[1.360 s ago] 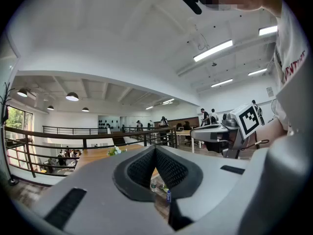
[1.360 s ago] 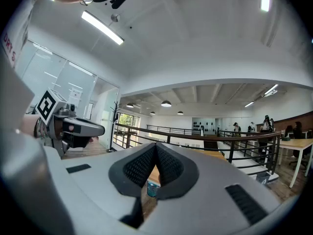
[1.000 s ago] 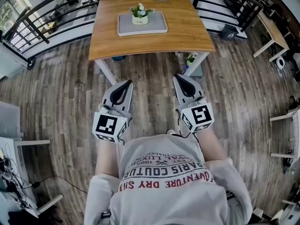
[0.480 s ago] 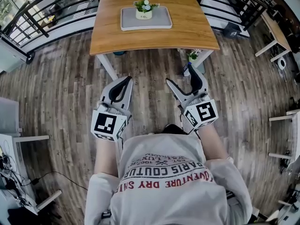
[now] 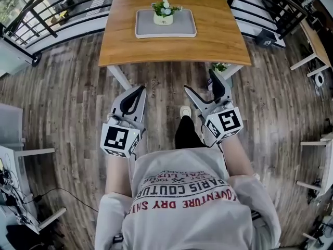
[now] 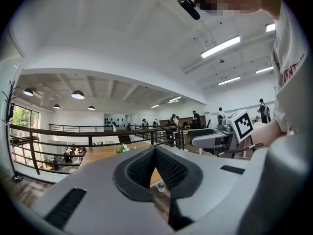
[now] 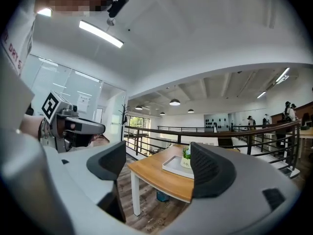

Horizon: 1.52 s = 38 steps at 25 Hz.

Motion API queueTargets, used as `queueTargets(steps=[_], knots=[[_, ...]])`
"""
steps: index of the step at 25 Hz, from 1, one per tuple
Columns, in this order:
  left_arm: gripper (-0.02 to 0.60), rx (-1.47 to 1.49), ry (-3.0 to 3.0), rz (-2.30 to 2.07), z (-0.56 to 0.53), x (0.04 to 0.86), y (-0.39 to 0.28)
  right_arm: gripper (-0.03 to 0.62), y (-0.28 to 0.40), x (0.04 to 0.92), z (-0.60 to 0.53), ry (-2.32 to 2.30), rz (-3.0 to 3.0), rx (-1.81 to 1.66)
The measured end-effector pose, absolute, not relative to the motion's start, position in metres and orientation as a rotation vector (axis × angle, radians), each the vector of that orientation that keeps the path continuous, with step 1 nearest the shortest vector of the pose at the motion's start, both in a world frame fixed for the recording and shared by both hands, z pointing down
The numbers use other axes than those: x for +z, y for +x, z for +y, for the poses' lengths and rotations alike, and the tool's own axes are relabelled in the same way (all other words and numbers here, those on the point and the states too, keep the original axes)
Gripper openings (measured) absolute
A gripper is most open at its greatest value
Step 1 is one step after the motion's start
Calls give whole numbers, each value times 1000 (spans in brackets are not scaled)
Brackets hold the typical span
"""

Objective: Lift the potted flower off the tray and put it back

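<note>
The potted flower (image 5: 164, 13) stands upright on the grey tray (image 5: 151, 31), toward the tray's far side, and the tray lies on the wooden counter (image 5: 213, 40). Both grippers are held over the plank floor, short of the counter's near edge and well apart from the pot, so the lift has not begun.

The left gripper (image 5: 141, 89) has its jaws pressed together with nothing between them. The right gripper (image 5: 199, 83) has its jaws opening, and the gap between them is empty: its own view shows only the counter, tray and pot far beyond.

The likely risks lie in the approach. The pot is small and its leaves and blooms spread above the rim, so jaws that come in too high would probably pinch foliage instead of the white pot and crush or tip it. Because the pot sits toward the tray's far side, a low reach could catch the tray's near rim and shove the tray along the counter. The closed left jaws, if brought in alongside, could knock the pot over.
</note>
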State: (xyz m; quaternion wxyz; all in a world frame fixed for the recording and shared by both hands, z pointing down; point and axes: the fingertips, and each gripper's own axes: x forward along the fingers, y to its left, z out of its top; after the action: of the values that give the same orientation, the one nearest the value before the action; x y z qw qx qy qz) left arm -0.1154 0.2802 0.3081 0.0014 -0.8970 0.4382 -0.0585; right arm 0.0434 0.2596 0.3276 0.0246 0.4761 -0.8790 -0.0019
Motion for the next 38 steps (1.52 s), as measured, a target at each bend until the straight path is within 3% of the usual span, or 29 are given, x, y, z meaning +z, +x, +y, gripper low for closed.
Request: queueTargets(steps=[19,38], knots=[[12,-212,-2696,1591,15,315,-29,400,114,358,-42,1131,-2818,96],[12,-265,-2836,1523,-138,356,-59,424,49,446,-168,738,-2581,142]])
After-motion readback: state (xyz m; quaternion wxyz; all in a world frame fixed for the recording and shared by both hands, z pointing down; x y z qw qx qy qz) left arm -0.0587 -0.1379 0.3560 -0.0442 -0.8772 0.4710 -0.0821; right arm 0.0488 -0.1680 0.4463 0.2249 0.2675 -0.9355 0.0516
